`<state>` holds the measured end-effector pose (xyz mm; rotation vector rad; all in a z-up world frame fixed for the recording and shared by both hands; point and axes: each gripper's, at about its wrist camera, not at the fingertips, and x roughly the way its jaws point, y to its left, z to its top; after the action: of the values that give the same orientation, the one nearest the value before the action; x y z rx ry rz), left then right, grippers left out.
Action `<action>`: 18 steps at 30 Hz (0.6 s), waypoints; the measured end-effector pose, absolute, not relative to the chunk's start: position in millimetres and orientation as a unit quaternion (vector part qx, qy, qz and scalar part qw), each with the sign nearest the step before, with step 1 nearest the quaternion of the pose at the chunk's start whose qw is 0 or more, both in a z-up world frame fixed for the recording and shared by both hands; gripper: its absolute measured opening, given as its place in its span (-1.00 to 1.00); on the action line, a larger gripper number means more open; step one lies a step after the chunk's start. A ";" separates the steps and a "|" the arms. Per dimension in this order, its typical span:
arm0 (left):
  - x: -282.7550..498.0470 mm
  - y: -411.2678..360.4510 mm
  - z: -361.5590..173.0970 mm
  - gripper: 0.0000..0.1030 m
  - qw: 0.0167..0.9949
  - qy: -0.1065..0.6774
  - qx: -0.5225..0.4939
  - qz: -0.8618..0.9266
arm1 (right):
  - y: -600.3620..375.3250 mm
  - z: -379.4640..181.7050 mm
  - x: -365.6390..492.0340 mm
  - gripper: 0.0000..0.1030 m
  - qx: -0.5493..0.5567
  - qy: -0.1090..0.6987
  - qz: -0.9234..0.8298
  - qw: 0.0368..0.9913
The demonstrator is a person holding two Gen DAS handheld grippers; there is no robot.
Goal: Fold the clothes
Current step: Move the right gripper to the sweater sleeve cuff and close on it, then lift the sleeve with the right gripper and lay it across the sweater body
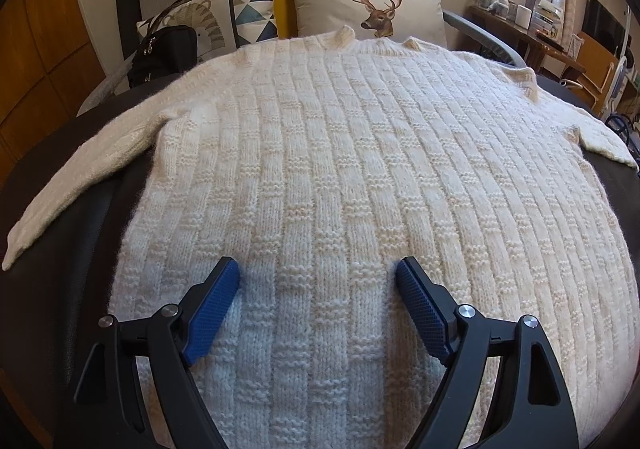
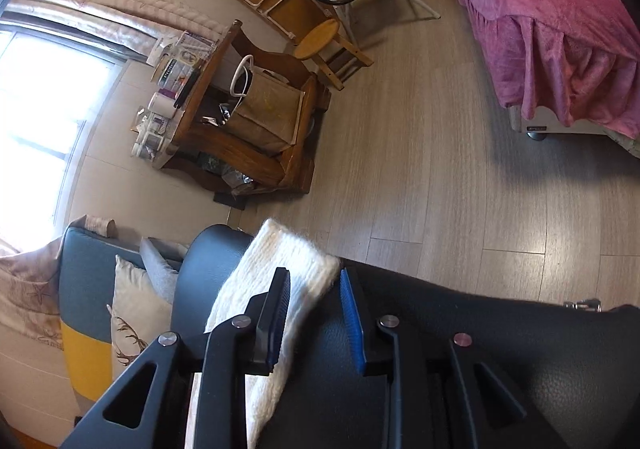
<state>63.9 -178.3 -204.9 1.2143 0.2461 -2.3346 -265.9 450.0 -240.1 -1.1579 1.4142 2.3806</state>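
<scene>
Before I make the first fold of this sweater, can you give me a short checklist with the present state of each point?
1. Sweater lies flat on the dark surface, body spread, no big wrinkles: ok.
2. Both sleeves are laid out to the sides: ok.
3. Left claw is open above the lower body, gripping nothing: ok.
4. Right claw is open with the sleeve cuff between its fingers: ok for a grasp.
5. Right claw already touching the cuff: cannot tell.
6. Black bag beside the left shoulder stays off the knit: ok.
</scene>
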 end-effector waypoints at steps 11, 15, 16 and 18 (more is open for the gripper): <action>64.2 -179.6 -205.0 0.65 0.246 0.090 0.446 -0.856 | 425.5 -227.1 -286.9 -0.76 -0.398 0.395 0.826 0.053; 64.9 -179.6 -205.0 0.65 0.246 0.091 0.445 -0.856 | 415.6 -220.1 -290.6 -0.81 -0.402 0.368 0.838 0.037; 65.1 -179.6 -205.0 0.65 0.246 0.091 0.444 -0.857 | 413.8 -218.2 -290.6 -0.81 -0.401 0.368 0.839 0.028; 65.5 -179.7 -204.9 0.65 0.245 0.092 0.444 -0.857 | 409.6 -214.3 -290.3 -0.80 -0.398 0.366 0.841 0.010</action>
<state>65.5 -179.7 -204.9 1.2118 0.2515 -2.3385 -290.3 409.6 -214.3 -1.2418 1.1442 2.6264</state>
